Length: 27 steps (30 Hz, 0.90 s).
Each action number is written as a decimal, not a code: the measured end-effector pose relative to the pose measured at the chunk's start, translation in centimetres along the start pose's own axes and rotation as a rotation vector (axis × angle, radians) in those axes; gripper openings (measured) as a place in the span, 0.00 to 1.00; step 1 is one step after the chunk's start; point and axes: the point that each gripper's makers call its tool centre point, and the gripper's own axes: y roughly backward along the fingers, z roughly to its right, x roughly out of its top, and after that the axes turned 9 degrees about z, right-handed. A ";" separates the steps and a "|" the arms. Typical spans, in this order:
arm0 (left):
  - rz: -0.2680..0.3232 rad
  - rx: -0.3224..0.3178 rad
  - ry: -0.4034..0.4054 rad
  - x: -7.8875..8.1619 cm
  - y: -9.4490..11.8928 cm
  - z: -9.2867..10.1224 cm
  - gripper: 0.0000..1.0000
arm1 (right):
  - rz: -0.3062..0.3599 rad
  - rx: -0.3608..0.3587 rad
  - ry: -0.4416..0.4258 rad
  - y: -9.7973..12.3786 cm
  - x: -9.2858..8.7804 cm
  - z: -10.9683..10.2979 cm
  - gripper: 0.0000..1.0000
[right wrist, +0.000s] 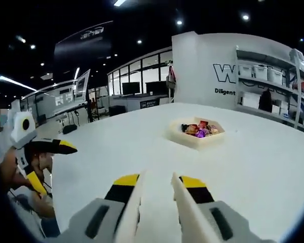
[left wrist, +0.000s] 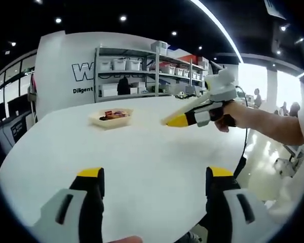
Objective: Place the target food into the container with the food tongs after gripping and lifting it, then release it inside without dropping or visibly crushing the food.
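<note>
- In the left gripper view, the left gripper (left wrist: 154, 182) hangs over the bare white table (left wrist: 142, 162) with its yellow-tipped jaws wide apart and nothing between them.
- In the right gripper view, the right gripper (right wrist: 157, 185) carries the cream food tongs (right wrist: 180, 212) along its jaws; the tong arms stand a little apart, with nothing gripped in them.
- Nothing lies on the table between either gripper and the container.
- The container (right wrist: 196, 132) (a shallow cream tray) sits well ahead of the tongs, up and to the right of their tips; the food (right wrist: 200, 129), a jumble of red, purple and orange pieces, lies inside it.
- From the left gripper view the container (left wrist: 111, 117) is farther off, left of the other gripper's tongs.
- Behind stand shelves (left wrist: 142, 76) with white bins and a white wall (left wrist: 61, 76) with dark lettering.
</note>
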 end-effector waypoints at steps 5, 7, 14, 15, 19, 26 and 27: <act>-0.001 -0.028 0.011 -0.5 -0.5 0.3 0.80 | 0.001 0.024 -0.019 1.0 -0.4 -1.3 0.22; 0.000 -0.032 0.016 -0.6 -0.7 0.1 0.80 | 0.027 0.066 -0.089 1.2 0.0 -2.6 0.22; -0.004 -0.038 -0.005 -0.6 -1.2 -0.8 0.79 | 0.036 0.092 -0.075 2.1 0.5 -4.1 0.23; -0.002 -0.039 -0.008 -0.5 -1.3 -0.9 0.79 | 0.032 0.100 -0.072 2.2 0.5 -4.3 0.23; 0.012 -0.073 0.001 0.0 -2.0 -1.2 0.79 | 0.053 0.163 -0.031 2.4 0.7 -5.7 0.23; 0.045 -0.223 0.049 1.3 -2.8 0.3 0.75 | 0.096 0.245 -0.059 2.7 1.5 -7.3 0.23; 0.045 -0.243 0.039 1.4 -3.0 0.4 0.72 | 0.095 0.258 -0.054 2.7 1.5 -7.5 0.23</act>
